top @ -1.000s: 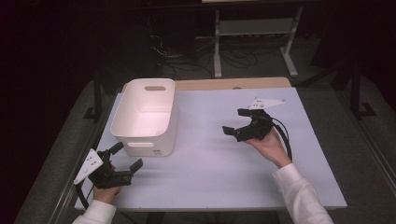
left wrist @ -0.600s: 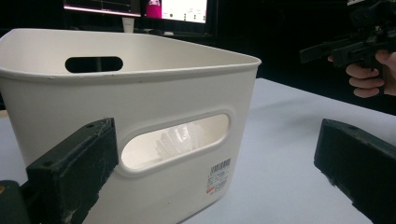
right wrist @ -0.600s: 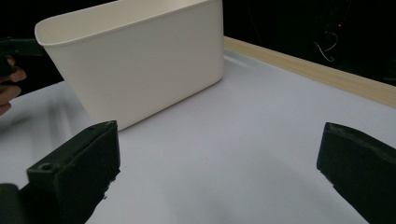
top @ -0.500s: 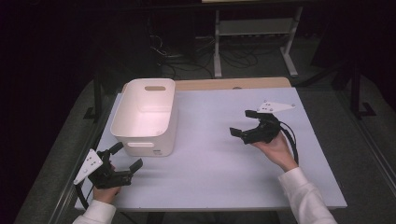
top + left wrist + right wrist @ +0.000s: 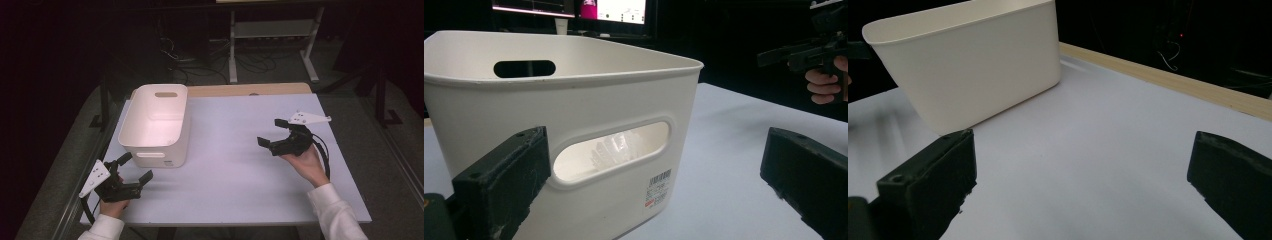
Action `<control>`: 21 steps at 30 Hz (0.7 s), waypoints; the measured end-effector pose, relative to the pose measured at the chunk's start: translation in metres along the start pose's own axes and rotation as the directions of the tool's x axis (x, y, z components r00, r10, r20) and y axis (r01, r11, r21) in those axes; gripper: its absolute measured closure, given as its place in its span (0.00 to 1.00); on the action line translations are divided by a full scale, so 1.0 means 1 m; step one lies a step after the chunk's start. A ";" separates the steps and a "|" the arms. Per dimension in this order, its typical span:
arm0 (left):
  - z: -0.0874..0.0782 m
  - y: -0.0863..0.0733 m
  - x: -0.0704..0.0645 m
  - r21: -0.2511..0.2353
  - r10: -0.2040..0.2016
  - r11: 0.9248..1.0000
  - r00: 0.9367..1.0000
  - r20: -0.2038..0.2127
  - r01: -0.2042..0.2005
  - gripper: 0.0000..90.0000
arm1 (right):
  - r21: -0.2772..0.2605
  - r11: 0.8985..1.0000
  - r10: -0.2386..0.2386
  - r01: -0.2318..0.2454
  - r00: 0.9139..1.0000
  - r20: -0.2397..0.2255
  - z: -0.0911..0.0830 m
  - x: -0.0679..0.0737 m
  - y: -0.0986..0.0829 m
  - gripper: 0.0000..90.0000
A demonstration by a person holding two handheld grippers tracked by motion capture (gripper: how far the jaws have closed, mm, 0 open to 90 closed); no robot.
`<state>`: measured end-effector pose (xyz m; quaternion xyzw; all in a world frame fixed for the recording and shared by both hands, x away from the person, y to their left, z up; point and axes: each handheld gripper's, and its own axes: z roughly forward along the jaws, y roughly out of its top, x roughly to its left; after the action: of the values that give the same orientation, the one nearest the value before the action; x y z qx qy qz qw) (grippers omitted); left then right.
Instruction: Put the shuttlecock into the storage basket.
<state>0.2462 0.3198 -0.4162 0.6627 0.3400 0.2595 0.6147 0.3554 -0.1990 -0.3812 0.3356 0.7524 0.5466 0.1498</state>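
You're holding the left gripper (image 5: 131,176) at approx 7 o'clock on the pale rectangular table (image 5: 240,190), fingers (image 5: 504,180) spread wide w/ nothing between them, aiming at the white plastic handled bin (image 5: 156,125) just beyond, probably so its near slot handle is within reach. You're hovering the right gripper (image 5: 274,134) at 3 o'clock, well apart from the bin, fingers (image 5: 930,175) also wide and empty. Something pale is sitting inside the bin; can't tell what.

white bin (image 5: 157,125) on white table (image 5: 235,190); metal stand (image 5: 270,37) behind.
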 end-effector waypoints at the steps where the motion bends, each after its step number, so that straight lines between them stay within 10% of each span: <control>1: 0.000 0.000 0.000 0.000 0.000 1.000 1.000 0.000 0.000 0.00 | 0.000 1.000 0.004 -0.004 1.000 0.000 -0.003 -0.001 -0.003 0.00; 21: -0.001 0.000 -0.001 -0.001 -0.005 1.000 1.000 -0.002 0.005 0.00 | -0.029 0.999 0.014 -0.014 1.000 0.004 -0.023 -0.001 -0.025 0.00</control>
<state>0.2453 0.3194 -0.4161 0.6614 0.3419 0.2586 0.6154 0.3340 -0.2212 -0.3960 0.3399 0.7416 0.5580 0.1523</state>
